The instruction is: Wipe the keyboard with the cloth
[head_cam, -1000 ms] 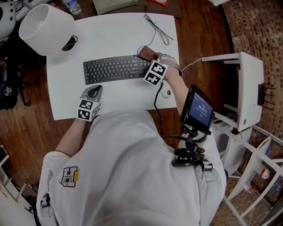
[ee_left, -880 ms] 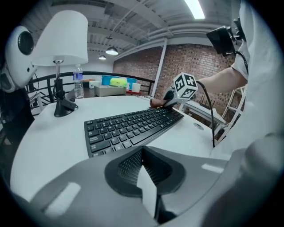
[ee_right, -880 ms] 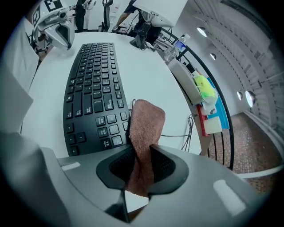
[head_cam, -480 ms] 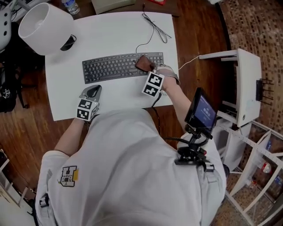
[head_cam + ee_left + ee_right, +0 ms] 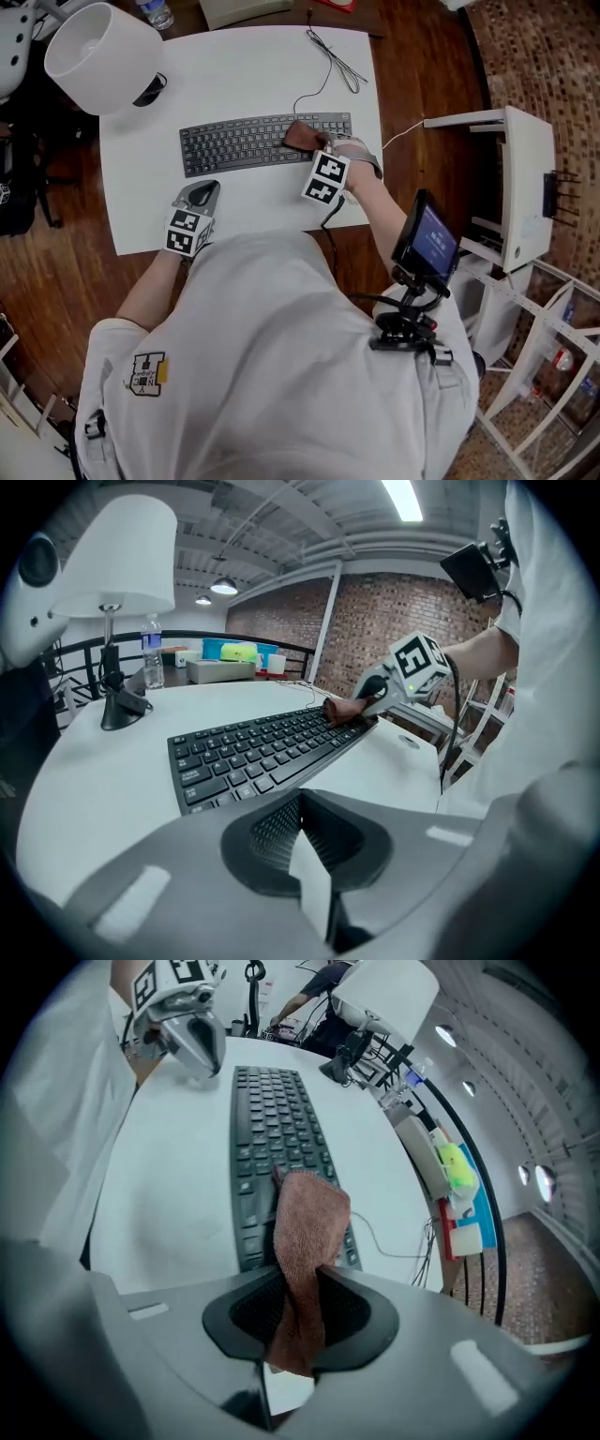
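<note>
Brown cloth (image 5: 309, 1222) clamped in right claw (image 5: 300, 1307), draped over keyboard (image 5: 244, 145) right end; left claw (image 5: 300, 846) looks closed, empty, at bench (image 5: 234, 75) front edge.

This is looking like a loft office. A brick wall (image 5: 403, 611), strip light (image 5: 405, 499) and desk lamp (image 5: 117, 555) are ringing the worktop (image 5: 244, 84).

Your cloth (image 5: 305, 1232) is rust-brown terry with a looped, rough nap. The right gripper (image 5: 298, 1321) has a shell of smooth, matt grey plastic, and its dark pads (image 5: 253, 1313) are finely ribbed. Your keyboard (image 5: 248, 142) is matt black plastic. The table (image 5: 244, 75) top is smooth, matt white. The lampshade (image 5: 94, 52) looks smooth and white too. The floor (image 5: 422, 66) is wood with a slight sheen, and the wall (image 5: 394, 611) is rough bare brick.
</note>
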`<state>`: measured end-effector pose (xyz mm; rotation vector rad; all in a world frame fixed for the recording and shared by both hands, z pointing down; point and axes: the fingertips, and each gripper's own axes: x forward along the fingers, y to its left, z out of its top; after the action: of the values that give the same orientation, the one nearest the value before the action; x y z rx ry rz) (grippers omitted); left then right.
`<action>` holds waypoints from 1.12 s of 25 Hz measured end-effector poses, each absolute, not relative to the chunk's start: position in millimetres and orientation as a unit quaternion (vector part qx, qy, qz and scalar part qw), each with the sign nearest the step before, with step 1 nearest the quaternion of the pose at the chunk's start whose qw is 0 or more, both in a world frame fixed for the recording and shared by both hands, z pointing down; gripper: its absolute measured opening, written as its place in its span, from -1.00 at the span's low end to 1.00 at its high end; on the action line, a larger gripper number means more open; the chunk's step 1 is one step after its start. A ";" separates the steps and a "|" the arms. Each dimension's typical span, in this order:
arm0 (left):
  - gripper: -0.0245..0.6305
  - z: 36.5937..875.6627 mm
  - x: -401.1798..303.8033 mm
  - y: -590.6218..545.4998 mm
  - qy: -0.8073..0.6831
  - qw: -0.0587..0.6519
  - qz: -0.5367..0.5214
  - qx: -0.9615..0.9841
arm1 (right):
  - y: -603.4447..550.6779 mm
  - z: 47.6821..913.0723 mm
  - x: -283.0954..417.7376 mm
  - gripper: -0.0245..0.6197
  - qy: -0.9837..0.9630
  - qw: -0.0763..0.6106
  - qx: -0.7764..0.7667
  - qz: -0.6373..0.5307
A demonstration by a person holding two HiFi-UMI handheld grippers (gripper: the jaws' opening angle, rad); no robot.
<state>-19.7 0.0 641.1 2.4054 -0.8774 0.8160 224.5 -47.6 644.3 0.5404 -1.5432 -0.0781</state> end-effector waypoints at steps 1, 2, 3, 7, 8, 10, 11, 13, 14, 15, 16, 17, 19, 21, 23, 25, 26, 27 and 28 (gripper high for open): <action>-0.93 637.6 -20.3 1.8 -0.322 0.225 0.296 0.871 | -63.5 638.4 222.0 -0.65 -0.689 0.680 0.246 -0.045; -0.93 634.3 -21.3 3.5 -0.327 0.226 0.295 0.869 | -79.2 633.5 219.1 -0.65 -0.689 0.679 0.249 -0.055; -0.93 631.8 -22.8 4.7 -0.331 0.226 0.294 0.868 | -94.3 630.8 216.4 -0.65 -0.687 0.679 0.251 -0.065; -0.93 631.2 -28.0 0.7 -0.344 0.230 0.292 0.862 | -128.3 640.7 210.3 -0.65 -0.679 0.692 0.236 -0.067; -0.93 632.0 -28.7 -0.1 -0.345 0.231 0.292 0.862 | -127.4 643.5 209.8 -0.65 -0.677 0.695 0.231 -0.065; -0.93 632.6 -30.0 -0.5 -0.345 0.233 0.290 0.862 | -118.4 644.3 208.2 -0.65 -0.678 0.696 0.229 -0.063; -0.93 632.8 -30.6 -0.4 -0.344 0.233 0.289 0.862 | -111.0 643.2 206.5 -0.65 -0.679 0.695 0.229 -0.061; -0.93 633.9 -30.7 0.8 -0.338 0.233 0.290 0.864 | -89.6 642.4 202.1 -0.65 -0.682 0.695 0.219 -0.060; -0.93 634.7 -30.0 2.0 -0.334 0.232 0.291 0.866 | -76.0 643.6 199.8 -0.65 -0.683 0.697 0.211 -0.061; -0.93 635.8 -28.9 2.9 -0.330 0.232 0.291 0.867 | -61.2 645.8 197.5 -0.65 -0.683 0.699 0.202 -0.063; -0.93 637.0 -27.5 3.2 -0.326 0.232 0.292 0.869 | -46.0 648.6 195.4 -0.65 -0.684 0.701 0.193 -0.064; -0.93 638.2 -26.3 2.9 -0.322 0.231 0.292 0.870 | -31.3 651.4 193.3 -0.65 -0.685 0.702 0.185 -0.064; -0.93 639.5 -24.4 2.8 -0.315 0.230 0.293 0.873 | -5.7 655.4 190.0 -0.65 -0.687 0.703 0.174 -0.064; -0.93 638.7 -23.4 4.4 -0.311 0.228 0.293 0.875 | 11.6 657.0 188.3 -0.65 -0.690 0.701 0.170 -0.057; -0.93 637.2 -23.4 6.3 -0.309 0.226 0.293 0.876 | 17.8 658.7 188.3 -0.65 -0.692 0.700 0.169 -0.051; -0.93 637.3 -25.1 6.3 -0.309 0.225 0.294 0.876 | 13.9 659.4 188.3 -0.65 -0.693 0.700 0.168 -0.042; -0.93 637.7 -26.6 5.4 -0.311 0.226 0.294 0.875 | 8.0 658.5 188.3 -0.65 -0.694 0.698 0.170 -0.038; -0.93 637.7 -28.5 4.1 -0.313 0.226 0.294 0.874 | -1.0 656.5 188.2 -0.65 -0.695 0.696 0.175 -0.038; -0.93 636.9 -30.7 2.8 -0.317 0.226 0.293 0.873 | -12.9 653.3 188.1 -0.65 -0.696 0.693 0.183 -0.041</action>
<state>-30.7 2.8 636.9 2.4068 -0.8731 0.8086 188.1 -12.9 653.3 0.4090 -1.5549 -0.0922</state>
